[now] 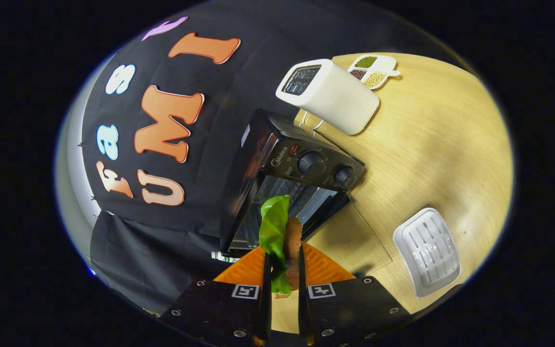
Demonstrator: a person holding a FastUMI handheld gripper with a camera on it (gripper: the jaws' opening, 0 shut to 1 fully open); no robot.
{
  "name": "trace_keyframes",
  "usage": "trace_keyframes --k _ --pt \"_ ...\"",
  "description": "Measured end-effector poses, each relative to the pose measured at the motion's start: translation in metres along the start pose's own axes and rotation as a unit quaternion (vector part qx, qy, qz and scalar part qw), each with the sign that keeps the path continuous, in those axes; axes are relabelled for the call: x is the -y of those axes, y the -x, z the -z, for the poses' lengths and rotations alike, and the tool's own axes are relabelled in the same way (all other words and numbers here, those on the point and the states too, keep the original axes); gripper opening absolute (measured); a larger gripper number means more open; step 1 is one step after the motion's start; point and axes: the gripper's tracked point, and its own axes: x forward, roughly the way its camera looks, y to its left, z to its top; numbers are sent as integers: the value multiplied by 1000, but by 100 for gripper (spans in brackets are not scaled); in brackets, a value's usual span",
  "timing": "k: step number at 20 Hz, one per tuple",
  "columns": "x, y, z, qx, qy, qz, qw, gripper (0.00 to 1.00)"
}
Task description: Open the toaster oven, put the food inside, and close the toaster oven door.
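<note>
My gripper (283,262) is shut on a piece of food (281,231), a green lettuce leaf over a brown patty, which sticks up between the two fingers. Just beyond the fingertips stands the black toaster oven (301,159) with two knobs on its control panel. Its glass door (354,236) hangs open, lying flat toward the table, and the wire rack inside the cavity (287,202) shows behind the food. The whole view is tilted.
A white pop-up toaster (330,94) stands behind the oven on the wooden table (441,144). A divided white dish of beans (373,71) lies farther back. A white ridged tray (427,250) rests to the right of the fingers.
</note>
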Motion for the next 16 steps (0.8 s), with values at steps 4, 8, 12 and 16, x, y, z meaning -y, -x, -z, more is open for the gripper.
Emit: trace_keyframes --k 4,8,12,16 --pt "-1 -39 -10 39 -51 -1 998 23" --pt "0 -79 -7 71 -71 12 995 23" --pt "-9 -111 -11 131 -105 0 986 23" --pt "-11 -132 -6 175 -134 17 975 28"
